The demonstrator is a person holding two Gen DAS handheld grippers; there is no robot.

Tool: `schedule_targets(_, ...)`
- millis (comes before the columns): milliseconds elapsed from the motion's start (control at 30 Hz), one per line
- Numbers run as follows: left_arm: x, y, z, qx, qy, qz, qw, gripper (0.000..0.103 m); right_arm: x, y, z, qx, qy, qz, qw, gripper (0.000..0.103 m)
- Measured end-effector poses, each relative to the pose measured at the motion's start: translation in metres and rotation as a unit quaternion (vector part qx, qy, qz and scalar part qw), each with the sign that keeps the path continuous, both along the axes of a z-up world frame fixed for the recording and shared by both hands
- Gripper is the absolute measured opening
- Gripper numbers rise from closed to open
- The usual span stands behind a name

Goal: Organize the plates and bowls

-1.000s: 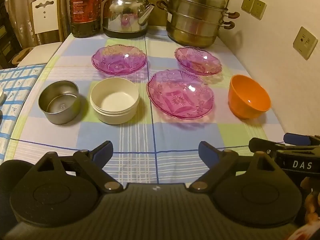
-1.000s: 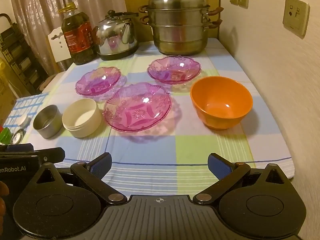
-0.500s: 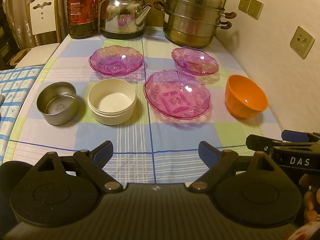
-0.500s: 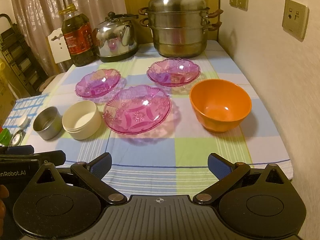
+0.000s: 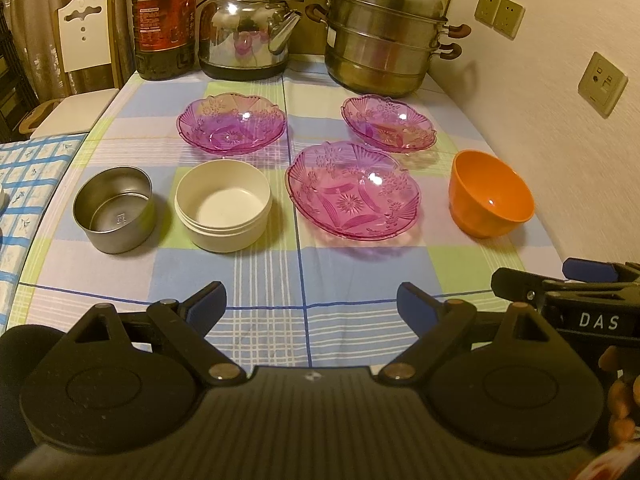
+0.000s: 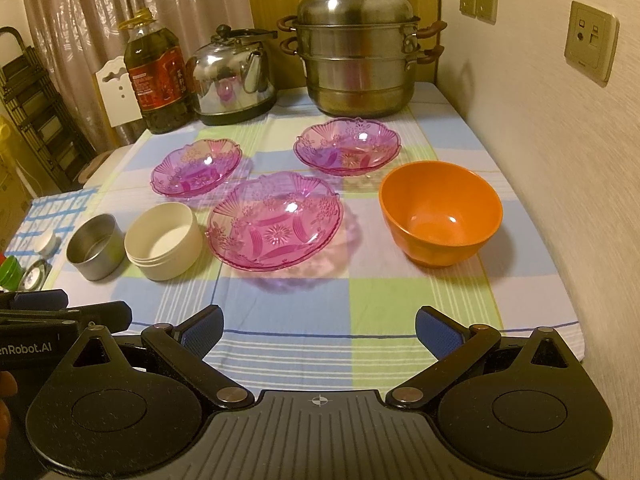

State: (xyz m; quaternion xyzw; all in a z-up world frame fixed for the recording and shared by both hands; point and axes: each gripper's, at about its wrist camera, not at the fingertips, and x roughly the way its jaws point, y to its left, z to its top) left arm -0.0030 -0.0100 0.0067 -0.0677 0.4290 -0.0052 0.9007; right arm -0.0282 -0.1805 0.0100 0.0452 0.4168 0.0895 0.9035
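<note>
both grippers' jaws spread, holding nothing; orange bowl (image 6: 440, 212), cream tub (image 5: 223, 204), steel tin (image 5: 114, 208) empty

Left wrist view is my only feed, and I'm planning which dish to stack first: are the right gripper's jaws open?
Observer: Yes. The right gripper has its jaws wide apart with nothing between them.
Operator: Is anything lying left of the metal tin, beyond my frame?
Observer: Yes. A green lid and a small white-capped jar sit on the blue check cloth there.
</note>
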Motion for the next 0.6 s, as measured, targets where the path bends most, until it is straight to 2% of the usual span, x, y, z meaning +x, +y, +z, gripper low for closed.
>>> schedule_targets(600,-0.0007,-0.0017,-0.0004,-0.002,0.002,-0.001,1.0000,0.091,0.0000,0.0014,-0.0005,0.000,0.003,0.001,1.000,0.102)
